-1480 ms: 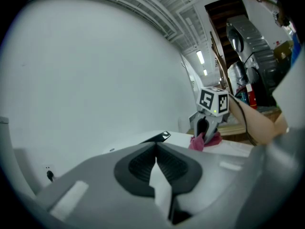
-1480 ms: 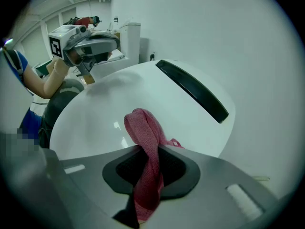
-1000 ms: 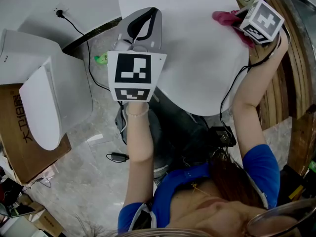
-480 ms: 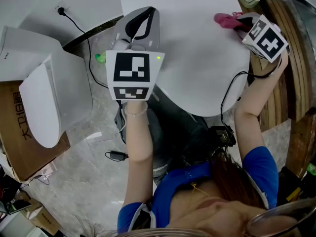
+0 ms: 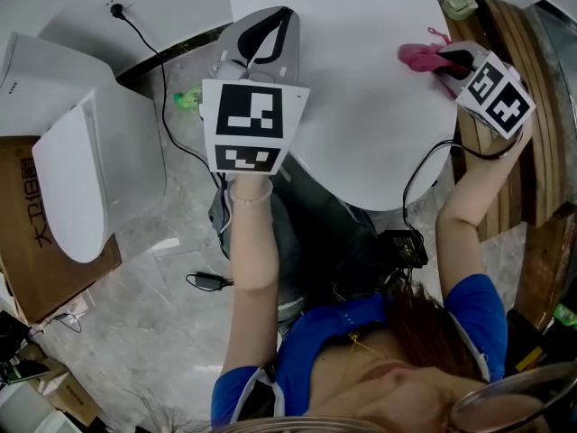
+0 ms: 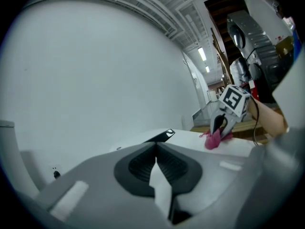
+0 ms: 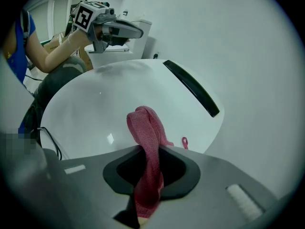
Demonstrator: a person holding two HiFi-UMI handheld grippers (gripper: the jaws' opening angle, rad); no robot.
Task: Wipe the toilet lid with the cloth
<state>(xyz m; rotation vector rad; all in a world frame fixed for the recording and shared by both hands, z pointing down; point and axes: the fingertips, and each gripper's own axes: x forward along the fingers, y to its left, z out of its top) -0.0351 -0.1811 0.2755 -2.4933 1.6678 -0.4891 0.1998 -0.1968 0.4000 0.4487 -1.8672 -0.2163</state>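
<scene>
At the two-o'clock edge of the toilet lid (image 5: pixel 361 124), the right gripper (image 5: pixel 444 59) clamps the pink cloth (image 5: pixel 416 56), the lid's broad face lying toward eight o'clock; the left gripper (image 5: pixel 259 41), jaws together and empty, hangs at ten o'clock.

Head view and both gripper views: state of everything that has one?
toilet lid: closed, lying flat.
cloth: bunched, pinched at one end, lying on the lid near its right edge.
right gripper: shut on the cloth.
left gripper: jaws together, nothing between them, at the lid's left edge.
</scene>
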